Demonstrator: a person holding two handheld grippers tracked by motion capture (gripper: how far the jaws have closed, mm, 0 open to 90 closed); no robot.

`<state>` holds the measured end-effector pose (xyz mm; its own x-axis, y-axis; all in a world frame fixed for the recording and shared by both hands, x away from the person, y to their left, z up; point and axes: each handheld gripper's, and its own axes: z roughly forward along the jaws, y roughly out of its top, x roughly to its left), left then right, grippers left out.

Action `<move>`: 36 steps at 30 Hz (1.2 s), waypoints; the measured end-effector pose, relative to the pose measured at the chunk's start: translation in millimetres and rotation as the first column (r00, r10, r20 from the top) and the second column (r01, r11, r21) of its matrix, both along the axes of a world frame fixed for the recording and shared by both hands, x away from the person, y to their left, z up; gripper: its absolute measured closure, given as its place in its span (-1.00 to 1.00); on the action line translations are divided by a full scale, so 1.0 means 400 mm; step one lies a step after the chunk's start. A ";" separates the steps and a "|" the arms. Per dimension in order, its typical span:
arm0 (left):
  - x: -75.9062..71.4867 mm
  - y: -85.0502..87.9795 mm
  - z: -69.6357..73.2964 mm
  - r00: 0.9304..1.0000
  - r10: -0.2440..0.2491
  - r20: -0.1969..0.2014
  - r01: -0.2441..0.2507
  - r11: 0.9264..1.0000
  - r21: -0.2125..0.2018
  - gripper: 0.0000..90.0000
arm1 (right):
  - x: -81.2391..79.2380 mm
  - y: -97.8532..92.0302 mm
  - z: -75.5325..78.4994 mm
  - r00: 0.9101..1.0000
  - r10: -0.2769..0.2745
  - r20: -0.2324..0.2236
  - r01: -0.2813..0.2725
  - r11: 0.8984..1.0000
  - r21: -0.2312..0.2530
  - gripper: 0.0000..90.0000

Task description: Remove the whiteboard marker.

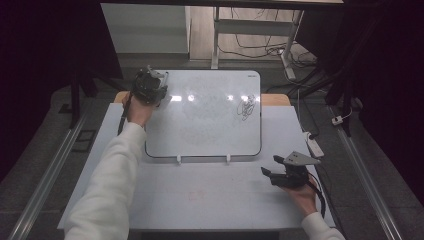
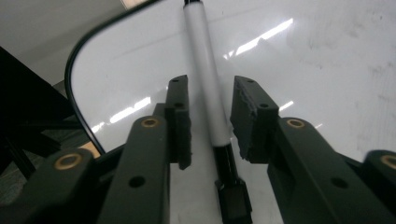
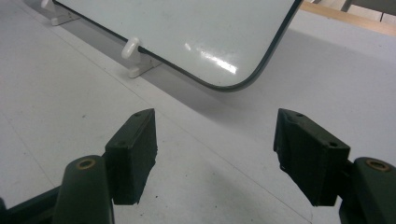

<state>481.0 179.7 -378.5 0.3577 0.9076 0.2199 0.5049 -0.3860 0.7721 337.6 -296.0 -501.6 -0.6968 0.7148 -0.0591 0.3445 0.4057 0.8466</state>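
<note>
1. Marker (image 2: 205,88) was the thing in hand: a white pen with a black end, and it lay flat on the whiteboard (image 1: 210,135) near the far left corner of the whiteboard.

2. My left gripper (image 2: 210,116) stood over that corner, and the marker ran straight through the gap between my two jaws. The jaws were narrowed around the barrel but the pads (image 2: 180,121) did not press it; I could see a thin strip of whiteboard on each side of the barrel.

3. To do this step well, I judged that the barrel should stay in the middle of the gap, so that both pads meet it at the same time and it does not roll away over the smooth whiteboard.

4. I also judged that the grip should sit on the white barrel, not on the black end, and that the pads should go low, close to the whiteboard.

5. My left hand (image 1: 137,111) reached far forward, with the sleeve (image 1: 107,185) stretched along the left edge of the whiteboard and the gripper pointing down at it.

6. My right gripper (image 3: 215,149) rested on the table (image 1: 200,200) just beside the near right corner of the whiteboard. Its jaws stood wide apart with nothing between them, and they pointed toward that corner.

7. Some black scribble (image 1: 245,107) sat near the far right corner of the whiteboard.
</note>
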 end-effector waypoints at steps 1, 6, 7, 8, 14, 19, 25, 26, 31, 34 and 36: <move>0.001 -0.003 0.001 1.000 0.000 0.005 0.000 1.000 -0.002 0.68 | 0.001 -0.001 0.000 1.000 -0.004 0.000 0.004 1.000 -0.001 -0.33; 0.008 -0.012 0.002 1.000 -0.015 -0.003 0.015 1.000 -0.011 0.79 | 0.001 -0.002 -0.001 1.000 -0.008 0.000 0.008 1.000 -0.003 -0.33; 0.009 -0.012 0.001 1.000 -0.018 -0.005 0.018 1.000 -0.018 0.79 | 0.001 -0.002 -0.001 1.000 -0.008 0.000 0.008 1.000 -0.003 -0.33; 0.010 -0.012 0.001 1.000 -0.020 -0.007 0.020 1.000 -0.024 0.80 | 0.001 -0.002 0.000 1.000 -0.008 0.001 0.008 1.000 -0.003 -0.33; 0.013 -0.012 -0.002 1.000 -0.024 -0.012 0.024 0.999 -0.032 0.82 | 0.001 -0.004 0.001 1.000 -0.015 0.002 0.015 1.000 -0.005 -0.33; 0.014 -0.018 -0.004 0.999 -0.032 -0.015 0.031 1.000 -0.003 0.80 | 0.001 -0.004 0.001 1.000 -0.019 0.001 0.019 1.000 -0.007 -0.33; 0.016 -0.017 -0.002 0.999 -0.047 -0.027 0.047 0.999 0.008 0.83 | 0.001 -0.005 0.002 1.000 -0.025 0.004 0.025 1.000 -0.009 -0.32; 0.015 -0.016 -0.001 0.998 -0.052 -0.027 0.052 0.999 0.003 0.83 | 0.001 -0.005 0.002 1.000 -0.025 0.005 0.025 1.000 -0.008 -0.32; 0.004 -0.002 0.005 0.997 -0.073 -0.023 0.073 0.997 -0.030 0.84 | 0.000 -0.007 0.004 1.000 -0.028 0.008 0.028 1.000 -0.001 -0.32; -0.010 0.015 0.011 0.996 -0.090 -0.017 0.088 0.994 -0.069 0.84 | 0.000 -0.008 0.005 0.999 -0.030 0.012 0.030 1.000 0.000 -0.31; -0.026 0.025 0.015 0.995 -0.102 -0.005 0.101 0.991 -0.090 0.84 | -0.001 -0.007 0.006 0.999 -0.031 0.012 0.031 1.000 0.003 -0.31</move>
<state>470.5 189.7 -372.4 0.4509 0.8822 0.1357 0.4741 -0.3655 0.8010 337.2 -298.9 -499.3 -0.6737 0.7361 -0.0655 0.3465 0.3929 0.8518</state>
